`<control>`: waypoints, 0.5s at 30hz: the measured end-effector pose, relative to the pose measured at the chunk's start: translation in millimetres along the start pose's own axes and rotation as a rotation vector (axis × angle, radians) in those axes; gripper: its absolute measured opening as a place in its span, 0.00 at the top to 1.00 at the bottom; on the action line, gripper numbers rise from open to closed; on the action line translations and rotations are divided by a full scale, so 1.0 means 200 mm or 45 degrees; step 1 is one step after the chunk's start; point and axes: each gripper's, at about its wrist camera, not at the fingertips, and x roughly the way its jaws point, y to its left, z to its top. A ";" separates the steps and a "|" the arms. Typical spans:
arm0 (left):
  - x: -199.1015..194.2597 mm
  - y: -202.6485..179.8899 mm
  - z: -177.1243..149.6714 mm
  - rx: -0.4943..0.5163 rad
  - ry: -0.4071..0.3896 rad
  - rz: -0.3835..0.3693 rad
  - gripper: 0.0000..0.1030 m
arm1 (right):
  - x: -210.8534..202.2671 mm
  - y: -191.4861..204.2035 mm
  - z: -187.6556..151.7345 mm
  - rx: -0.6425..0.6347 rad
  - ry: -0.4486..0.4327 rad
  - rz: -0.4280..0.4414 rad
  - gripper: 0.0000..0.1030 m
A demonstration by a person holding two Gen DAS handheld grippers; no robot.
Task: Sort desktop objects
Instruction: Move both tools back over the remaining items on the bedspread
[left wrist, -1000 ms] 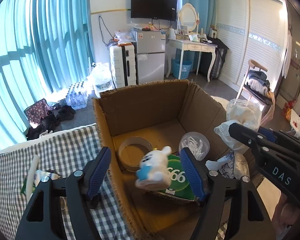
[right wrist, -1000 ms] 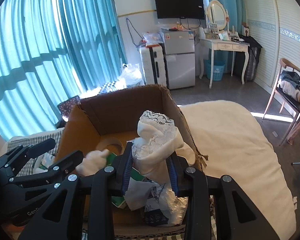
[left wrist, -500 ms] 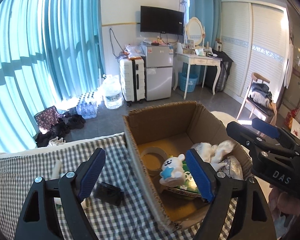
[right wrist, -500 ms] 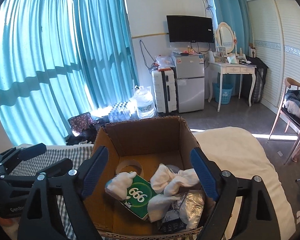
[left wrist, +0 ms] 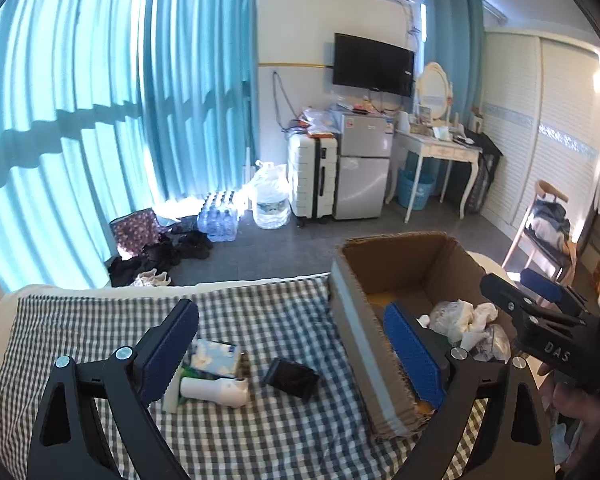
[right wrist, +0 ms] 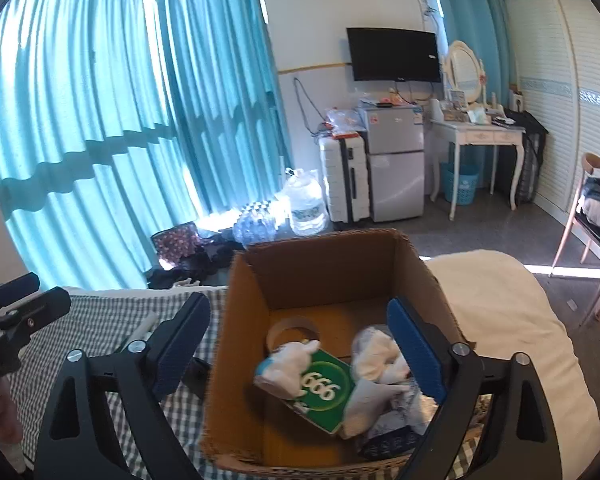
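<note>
Both tongs are seen spread wide and still opening, with nothing pinched. Between the pads of the left tongs [left wrist: 292, 354], on the checked cloth [left wrist: 260, 304] of the bed, three things remain unsorted: a patterned tissue pack [left wrist: 214, 358] and a white cylindrical device [left wrist: 214, 388] by the left pad, and a small black object [left wrist: 290, 374] toward the middle. The cardboard box [right wrist: 328, 268] lies ahead of the right tongs [right wrist: 300, 350]; a white toy [right wrist: 286, 366], a green "666" box [right wrist: 326, 390], a tape ring [right wrist: 294, 330] and white cloth [right wrist: 376, 354] are already inside. The tissue pack and white device touch, so both could be dragged together if one is grasped carelessly. The box wall could be knocked by the left tongs' right pad, just beside it.
</note>
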 end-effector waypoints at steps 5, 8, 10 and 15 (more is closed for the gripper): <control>-0.08 0.17 -0.01 -0.069 0.008 0.051 0.02 | -0.02 0.18 0.02 -0.043 0.002 0.008 0.03; -0.15 0.25 -0.01 -0.066 -0.010 0.096 0.00 | -0.05 0.28 0.02 -0.081 -0.004 0.026 0.00; -0.20 0.30 -0.01 -0.080 -0.016 0.124 0.00 | -0.05 0.35 0.03 -0.111 0.013 0.008 0.00; -0.33 0.42 0.02 -0.162 -0.006 0.139 0.00 | -0.11 0.56 0.06 -0.203 0.088 -0.007 0.00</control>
